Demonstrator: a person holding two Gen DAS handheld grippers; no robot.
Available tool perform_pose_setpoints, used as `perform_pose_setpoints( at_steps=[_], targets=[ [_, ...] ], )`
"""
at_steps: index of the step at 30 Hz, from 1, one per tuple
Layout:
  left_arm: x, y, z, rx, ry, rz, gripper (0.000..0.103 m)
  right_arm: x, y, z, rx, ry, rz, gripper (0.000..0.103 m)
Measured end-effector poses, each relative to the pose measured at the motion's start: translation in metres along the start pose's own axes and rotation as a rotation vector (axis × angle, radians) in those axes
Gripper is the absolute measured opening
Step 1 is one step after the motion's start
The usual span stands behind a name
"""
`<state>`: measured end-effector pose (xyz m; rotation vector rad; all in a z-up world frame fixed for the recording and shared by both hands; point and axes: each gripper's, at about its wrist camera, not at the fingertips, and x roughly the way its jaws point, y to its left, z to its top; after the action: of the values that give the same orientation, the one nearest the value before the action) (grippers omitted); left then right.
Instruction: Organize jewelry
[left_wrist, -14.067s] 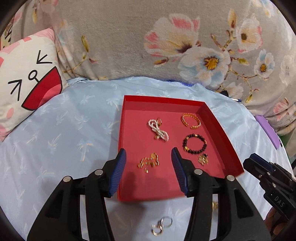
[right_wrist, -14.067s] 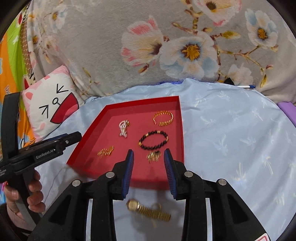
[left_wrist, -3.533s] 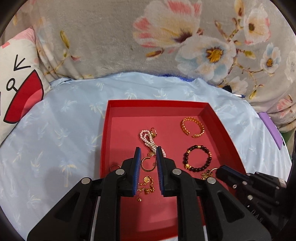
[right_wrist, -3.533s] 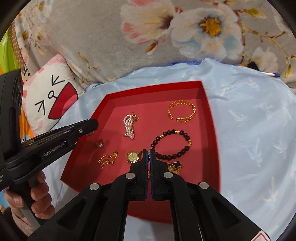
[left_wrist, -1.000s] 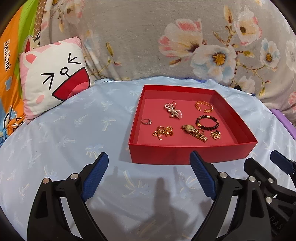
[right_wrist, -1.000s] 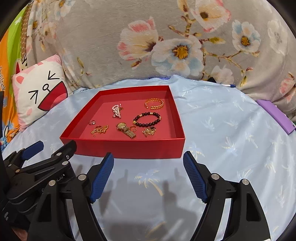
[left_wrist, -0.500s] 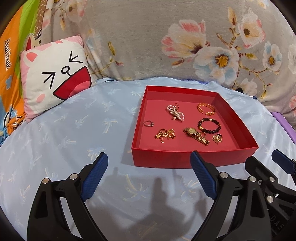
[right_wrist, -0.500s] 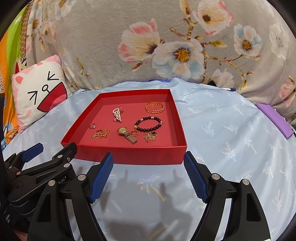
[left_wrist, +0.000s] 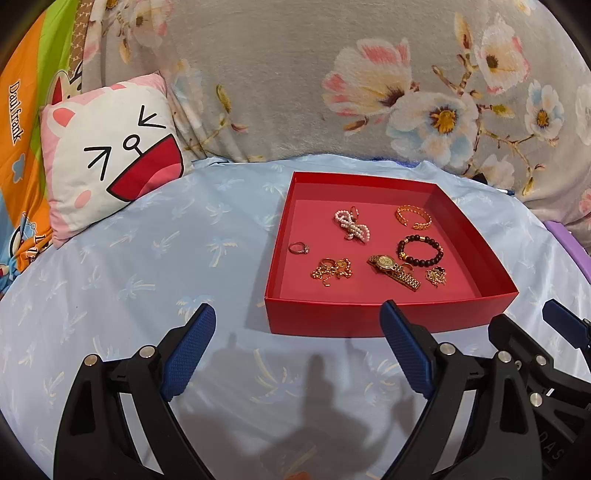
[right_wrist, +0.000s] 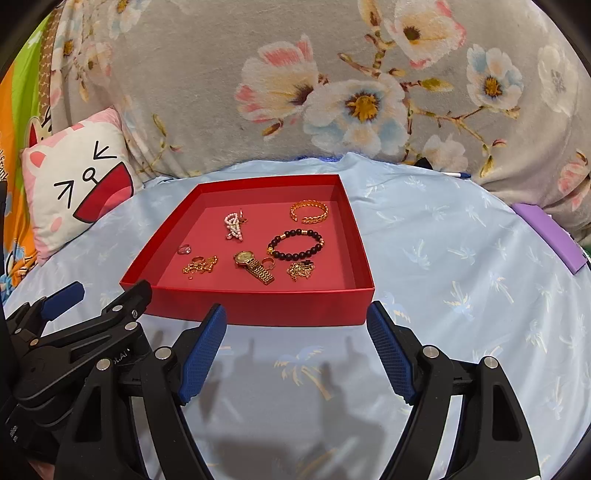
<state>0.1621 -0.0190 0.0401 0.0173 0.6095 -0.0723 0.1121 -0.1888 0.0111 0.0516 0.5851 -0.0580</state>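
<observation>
A red tray (left_wrist: 388, 321) (right_wrist: 258, 308) sits on the light blue sheet. In it lie a gold watch (left_wrist: 393, 268) (right_wrist: 254, 266), a black bead bracelet (left_wrist: 420, 250) (right_wrist: 295, 243), a gold cuff (left_wrist: 413, 218) (right_wrist: 309, 211), a pearl piece (left_wrist: 351, 226) (right_wrist: 232, 226), a ring (left_wrist: 298, 248) (right_wrist: 184, 249) and gold chains (left_wrist: 330, 268) (right_wrist: 201, 265). My left gripper (left_wrist: 297, 332) and right gripper (right_wrist: 295, 325) are both open wide and empty, held just in front of the tray's near wall.
A cat-face pillow (left_wrist: 107, 147) (right_wrist: 70, 177) leans at the left. A floral blanket (left_wrist: 332, 92) rises behind the tray. A purple flat object (right_wrist: 550, 232) lies at the right edge. A pen (right_wrist: 452, 173) rests at the back right.
Both grippers have drawn back out of the tray and opened wide over the last seconds. The watch and ring now lie in the tray. In the last half second little has moved.
</observation>
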Motion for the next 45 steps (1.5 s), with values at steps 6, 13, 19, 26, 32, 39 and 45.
perform_pose_setpoints(
  at_steps=[6,13,19,26,32,39,45],
  targets=[
    [-0.0001,0.0011,0.0006,0.0,0.001,0.001,0.088,0.0,-0.0002,0.0004,-0.001,0.0,0.0,0.076],
    [0.0,0.0005,0.0004,0.001,0.002,0.001,0.088,0.0,-0.0004,0.0005,0.0,0.001,0.0,0.076],
    [0.0003,-0.0004,-0.0001,0.005,0.002,0.004,0.088,0.0005,-0.0007,-0.0001,0.001,0.002,0.001,0.076],
    [0.0018,0.002,0.0013,0.012,0.006,0.008,0.088,0.0011,-0.001,-0.0008,0.002,0.003,0.0,0.076],
    [0.0018,0.001,0.0013,0.015,0.005,0.01,0.088,0.0014,-0.0016,-0.0022,0.004,0.005,0.002,0.076],
    [0.0017,0.0021,0.0016,0.016,0.005,0.011,0.088,0.001,-0.0013,-0.0016,0.003,0.004,0.001,0.076],
    [0.0019,0.0005,0.0009,0.017,0.007,0.009,0.088,0.0013,-0.0014,-0.0012,0.003,0.004,0.001,0.076]
  ],
)
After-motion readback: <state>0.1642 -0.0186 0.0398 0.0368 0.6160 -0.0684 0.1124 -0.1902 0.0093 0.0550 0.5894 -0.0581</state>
